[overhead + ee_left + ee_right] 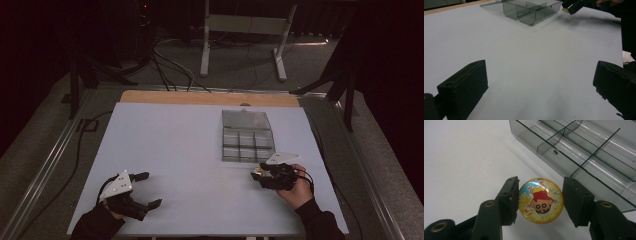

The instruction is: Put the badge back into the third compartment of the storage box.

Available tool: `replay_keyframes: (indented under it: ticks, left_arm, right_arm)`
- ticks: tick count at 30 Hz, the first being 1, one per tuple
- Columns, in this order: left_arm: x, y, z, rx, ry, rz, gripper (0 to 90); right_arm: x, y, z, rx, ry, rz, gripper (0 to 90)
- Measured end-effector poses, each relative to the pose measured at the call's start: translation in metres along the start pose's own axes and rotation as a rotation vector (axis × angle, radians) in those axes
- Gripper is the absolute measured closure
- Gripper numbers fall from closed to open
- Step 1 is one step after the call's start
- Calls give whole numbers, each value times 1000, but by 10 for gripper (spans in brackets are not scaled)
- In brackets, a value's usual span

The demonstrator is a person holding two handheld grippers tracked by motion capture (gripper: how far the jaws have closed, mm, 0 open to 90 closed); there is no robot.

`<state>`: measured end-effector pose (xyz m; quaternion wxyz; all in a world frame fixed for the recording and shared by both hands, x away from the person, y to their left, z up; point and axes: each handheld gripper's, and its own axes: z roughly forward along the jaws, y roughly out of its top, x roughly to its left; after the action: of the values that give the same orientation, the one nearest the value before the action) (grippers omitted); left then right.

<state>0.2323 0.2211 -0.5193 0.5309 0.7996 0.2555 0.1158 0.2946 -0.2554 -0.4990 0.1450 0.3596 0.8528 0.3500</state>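
The round yellow glittery badge with a cartoon figure (540, 200) sits clamped between the pads of my right gripper (540, 201), jaws closed on its two edges, just off the white table (190, 150). The smoky clear plastic compartment box (247, 140) lies just beyond at 12 o'clock. My left gripper (142, 190) rests at 9 o'clock, jaws wide apart, holding nothing.
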Motion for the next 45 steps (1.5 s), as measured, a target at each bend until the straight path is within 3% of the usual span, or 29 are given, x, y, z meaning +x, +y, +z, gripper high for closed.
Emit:
replay_keyframes:
  ticks: [45]
  left_arm:
    - [0,0,0,-2,1,-1,0]
  right_arm:
    - [-3,26,-15,-2,-19,-22,477]
